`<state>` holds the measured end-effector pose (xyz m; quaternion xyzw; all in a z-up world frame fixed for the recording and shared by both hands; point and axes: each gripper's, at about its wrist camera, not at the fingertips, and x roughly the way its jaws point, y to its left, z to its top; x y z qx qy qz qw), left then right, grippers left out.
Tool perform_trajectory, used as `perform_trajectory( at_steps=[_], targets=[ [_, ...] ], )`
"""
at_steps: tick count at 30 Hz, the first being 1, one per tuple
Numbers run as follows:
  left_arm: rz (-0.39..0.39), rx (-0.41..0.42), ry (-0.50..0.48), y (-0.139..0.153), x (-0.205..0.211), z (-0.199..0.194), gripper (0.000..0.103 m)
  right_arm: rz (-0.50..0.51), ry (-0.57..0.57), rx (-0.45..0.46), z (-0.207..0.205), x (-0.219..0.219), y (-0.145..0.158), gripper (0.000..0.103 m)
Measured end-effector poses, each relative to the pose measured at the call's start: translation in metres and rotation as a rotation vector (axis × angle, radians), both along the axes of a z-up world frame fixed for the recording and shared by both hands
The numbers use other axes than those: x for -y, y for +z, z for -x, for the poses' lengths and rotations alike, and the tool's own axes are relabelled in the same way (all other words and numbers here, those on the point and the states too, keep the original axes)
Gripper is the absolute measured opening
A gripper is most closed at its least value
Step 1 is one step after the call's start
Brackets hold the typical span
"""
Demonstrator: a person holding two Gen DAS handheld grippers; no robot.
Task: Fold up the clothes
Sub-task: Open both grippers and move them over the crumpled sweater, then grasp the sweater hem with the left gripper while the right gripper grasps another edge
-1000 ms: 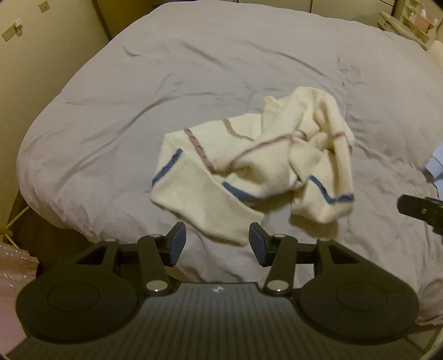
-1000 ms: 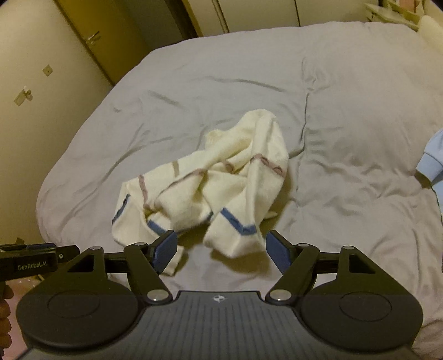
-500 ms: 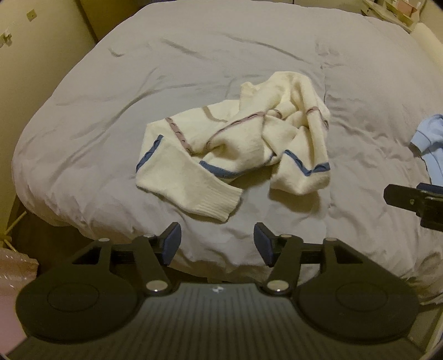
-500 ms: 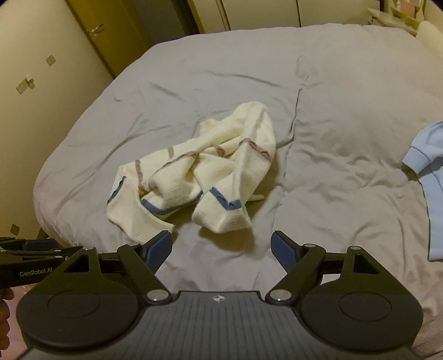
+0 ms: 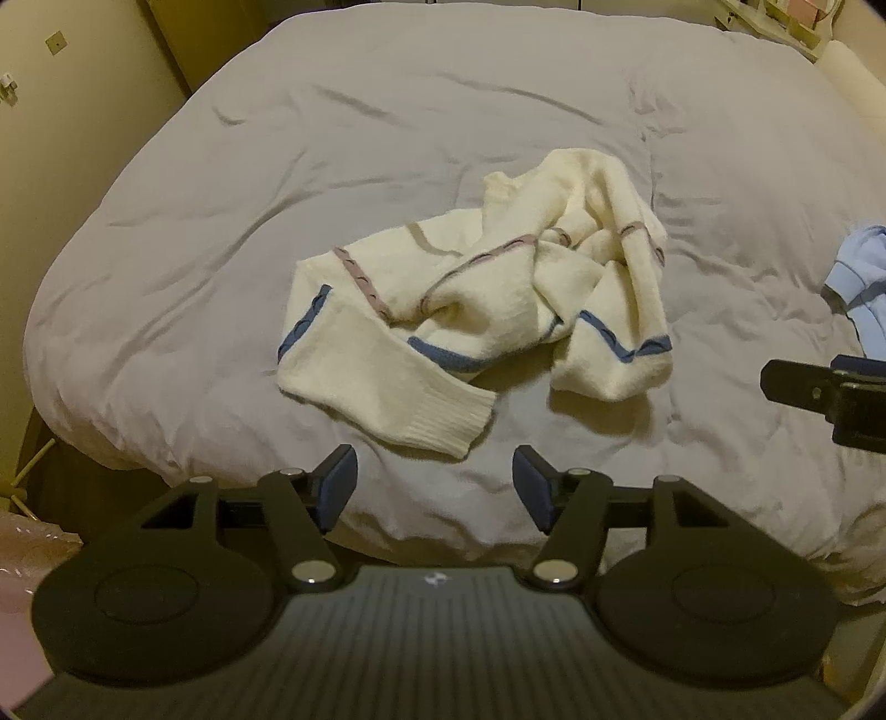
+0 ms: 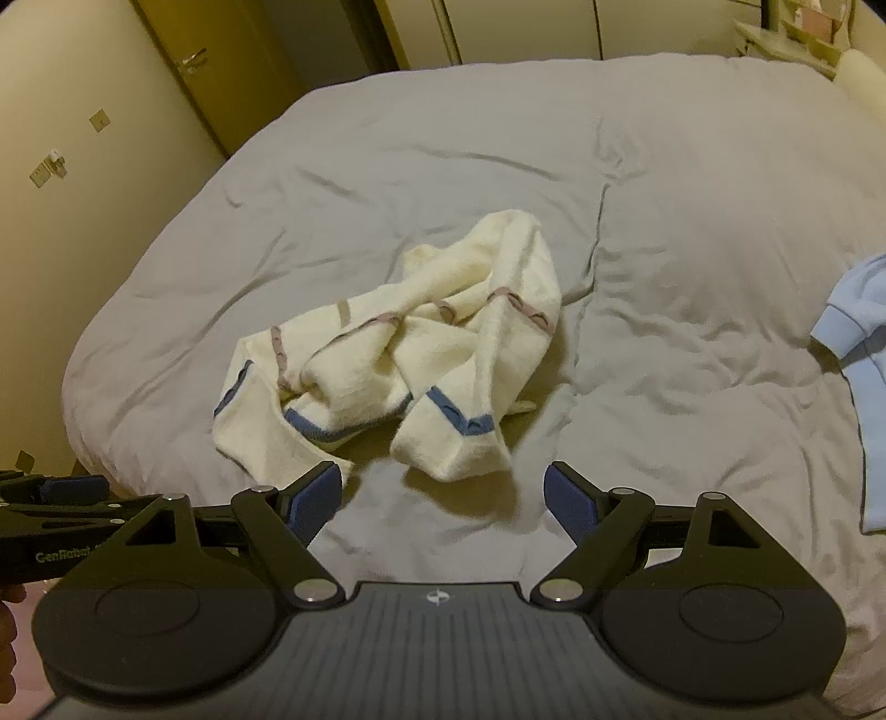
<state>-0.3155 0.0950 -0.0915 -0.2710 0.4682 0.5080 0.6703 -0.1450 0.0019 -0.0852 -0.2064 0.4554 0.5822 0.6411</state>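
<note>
A crumpled cream sweater with blue and mauve stripes lies in a heap on the grey bed; it also shows in the right wrist view. One ribbed cuff points toward me. My left gripper is open and empty, just short of that cuff above the bed's near edge. My right gripper is open and empty, in front of the heap's other folded sleeve end. The right gripper's tip shows at the right edge of the left view.
A light blue garment lies at the bed's right side, also in the left view. A cream wall and door stand to the left. Shelves stand beyond the far right corner.
Both grippers have drawn back and up from the sweater, which now sits farther away in both views. Both stay open and the sweater has not moved.
</note>
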Motion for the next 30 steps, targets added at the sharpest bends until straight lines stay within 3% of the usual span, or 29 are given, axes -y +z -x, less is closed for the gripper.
perform_trajectory(
  at_steps=[8,18,26,30],
  targets=[
    [0.023,0.005,-0.034,-0.014,-0.049,0.018,0.06,0.042,-0.021,0.014,0.015,-0.04,-0.012,0.083],
    [0.04,0.006,-0.18,-0.036,-0.16,0.04,0.06,0.101,-0.198,-0.002,0.033,-0.116,-0.036,0.083],
    [0.106,-0.016,-0.351,-0.075,-0.225,0.023,0.06,0.185,-0.347,-0.012,0.044,-0.144,-0.063,0.083],
    [0.143,0.001,-0.378,-0.091,-0.247,0.004,0.06,0.247,-0.394,-0.004,0.033,-0.151,-0.075,0.083]
  ],
)
